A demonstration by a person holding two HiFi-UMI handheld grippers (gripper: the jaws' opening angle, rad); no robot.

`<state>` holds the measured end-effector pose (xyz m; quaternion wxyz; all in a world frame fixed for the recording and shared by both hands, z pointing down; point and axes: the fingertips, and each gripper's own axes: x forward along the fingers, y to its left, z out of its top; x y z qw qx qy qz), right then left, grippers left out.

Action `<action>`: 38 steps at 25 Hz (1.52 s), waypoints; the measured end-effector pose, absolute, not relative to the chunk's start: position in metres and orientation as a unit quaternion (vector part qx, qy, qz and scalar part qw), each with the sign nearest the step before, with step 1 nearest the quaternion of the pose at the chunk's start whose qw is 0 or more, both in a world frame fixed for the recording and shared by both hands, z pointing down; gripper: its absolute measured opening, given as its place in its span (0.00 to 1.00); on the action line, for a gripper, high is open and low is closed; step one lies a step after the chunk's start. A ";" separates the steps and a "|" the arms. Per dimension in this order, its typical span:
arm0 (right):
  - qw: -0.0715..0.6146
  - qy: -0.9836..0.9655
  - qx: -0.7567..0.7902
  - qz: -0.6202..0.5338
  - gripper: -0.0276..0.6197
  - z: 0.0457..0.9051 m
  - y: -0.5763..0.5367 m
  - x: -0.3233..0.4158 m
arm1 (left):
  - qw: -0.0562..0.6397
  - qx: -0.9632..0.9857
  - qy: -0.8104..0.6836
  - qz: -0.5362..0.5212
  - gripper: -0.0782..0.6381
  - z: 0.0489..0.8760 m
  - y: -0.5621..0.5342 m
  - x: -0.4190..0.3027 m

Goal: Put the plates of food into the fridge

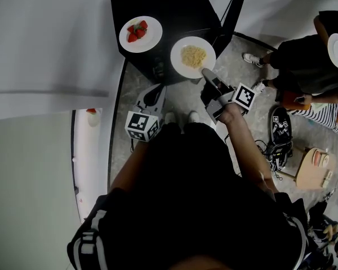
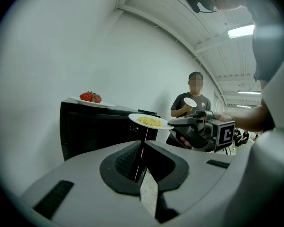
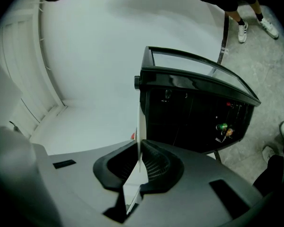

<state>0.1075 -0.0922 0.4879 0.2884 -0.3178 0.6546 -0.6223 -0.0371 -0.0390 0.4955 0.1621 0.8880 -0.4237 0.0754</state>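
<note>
A white plate of yellow noodles (image 1: 192,57) hangs level in front of the low black fridge (image 1: 158,10), with my right gripper (image 1: 205,72) shut on its near rim. In the right gripper view the plate (image 3: 138,122) shows edge-on as a thin white line between the pads. From the left gripper view the noodle plate (image 2: 149,121) is ahead. A second white plate with strawberries (image 1: 141,34) rests on the fridge top. My left gripper (image 1: 158,89) hovers lower left of the noodle plate, shut with nothing in it (image 2: 143,152).
The fridge (image 3: 194,112) shows cans inside, and its door (image 1: 232,13) looks swung out to the right. A person (image 1: 304,61) holding a small plate stands at the right. Shoes and cables (image 1: 280,131) lie on the floor there. A white wall (image 1: 45,49) runs along the left.
</note>
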 end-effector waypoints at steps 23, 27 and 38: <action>0.263 0.637 -0.330 -0.645 0.11 0.539 -0.102 0.108 | 0.160 0.881 -0.437 0.080 0.14 0.492 -0.041 -0.047; 0.259 0.635 -0.331 -0.648 0.11 0.553 -0.113 0.104 | 0.166 0.878 -0.442 0.081 0.14 0.497 -0.045 -0.053; 0.255 0.622 -0.338 -0.658 0.11 0.580 -0.129 0.102 | 0.168 0.871 -0.452 0.091 0.14 0.503 -0.043 -0.062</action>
